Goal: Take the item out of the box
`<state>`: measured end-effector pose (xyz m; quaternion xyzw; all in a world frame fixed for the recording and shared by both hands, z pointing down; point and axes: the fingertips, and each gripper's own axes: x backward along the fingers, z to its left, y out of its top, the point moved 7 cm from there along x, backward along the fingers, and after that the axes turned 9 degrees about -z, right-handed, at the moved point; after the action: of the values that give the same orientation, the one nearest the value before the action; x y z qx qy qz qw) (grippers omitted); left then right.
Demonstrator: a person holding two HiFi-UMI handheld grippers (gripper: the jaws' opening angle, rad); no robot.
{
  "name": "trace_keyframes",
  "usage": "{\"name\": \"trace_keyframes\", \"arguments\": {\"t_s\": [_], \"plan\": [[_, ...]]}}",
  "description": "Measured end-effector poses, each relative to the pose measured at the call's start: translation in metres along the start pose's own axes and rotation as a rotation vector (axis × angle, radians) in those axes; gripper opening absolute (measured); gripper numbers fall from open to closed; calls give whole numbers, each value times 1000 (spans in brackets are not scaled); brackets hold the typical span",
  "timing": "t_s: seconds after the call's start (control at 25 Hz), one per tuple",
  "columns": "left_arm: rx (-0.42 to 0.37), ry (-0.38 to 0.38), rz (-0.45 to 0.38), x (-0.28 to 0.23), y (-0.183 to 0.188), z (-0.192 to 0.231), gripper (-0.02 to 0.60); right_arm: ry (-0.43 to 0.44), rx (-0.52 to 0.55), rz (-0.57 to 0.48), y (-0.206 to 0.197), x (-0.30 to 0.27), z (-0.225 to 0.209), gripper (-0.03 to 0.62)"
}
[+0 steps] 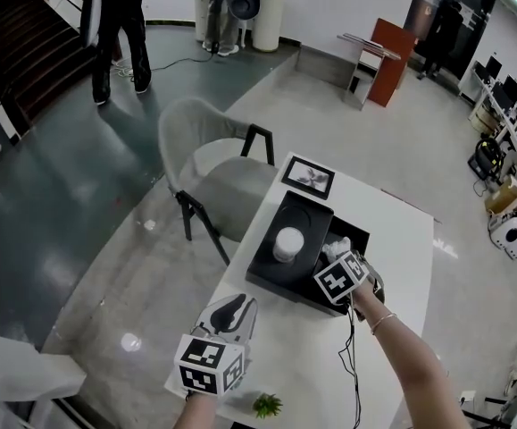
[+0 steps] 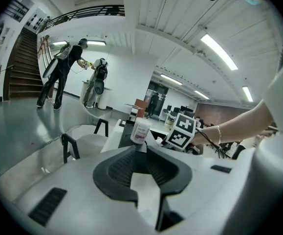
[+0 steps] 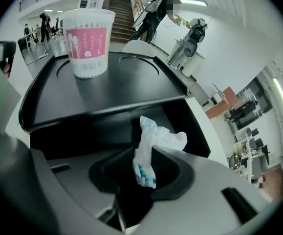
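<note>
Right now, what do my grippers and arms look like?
Both are pale grey shells with black ribbed jaws: left gripper, right gripper. Each carries a white cube printed with black square markers. A thin black cable runs along the bare right forearm, which wears a thin bracelet.

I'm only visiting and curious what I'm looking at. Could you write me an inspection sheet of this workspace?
Surface: white table.
Job's things: black box, its tray part carrying a white pot; a crumpled white packet with blue print sits at the open compartment.
Clutter: framed picture at the table's far end; small green plant at the near edge.
Grippers: left gripper, fingers apart, nothing between them; right gripper over the box, fingers closed on the packet.
Cables: black cable trailing from the right gripper along the table.
Surroundings: grey chair beside the table; people near a staircase.
</note>
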<state>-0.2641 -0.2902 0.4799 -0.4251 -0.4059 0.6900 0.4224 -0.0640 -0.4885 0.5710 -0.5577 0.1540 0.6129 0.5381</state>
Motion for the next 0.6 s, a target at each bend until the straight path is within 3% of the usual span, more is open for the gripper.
{"name": "trace_keyframes", "arguments": {"t_s": [0.24,0.6], "plan": [[-9,-5,5,-2,0,-3,66,5,-5,-28,-1,5,1,78],[-31,-19,8,-4,6,-12,66,107,-202,-163,-3,41,9,71]]}}
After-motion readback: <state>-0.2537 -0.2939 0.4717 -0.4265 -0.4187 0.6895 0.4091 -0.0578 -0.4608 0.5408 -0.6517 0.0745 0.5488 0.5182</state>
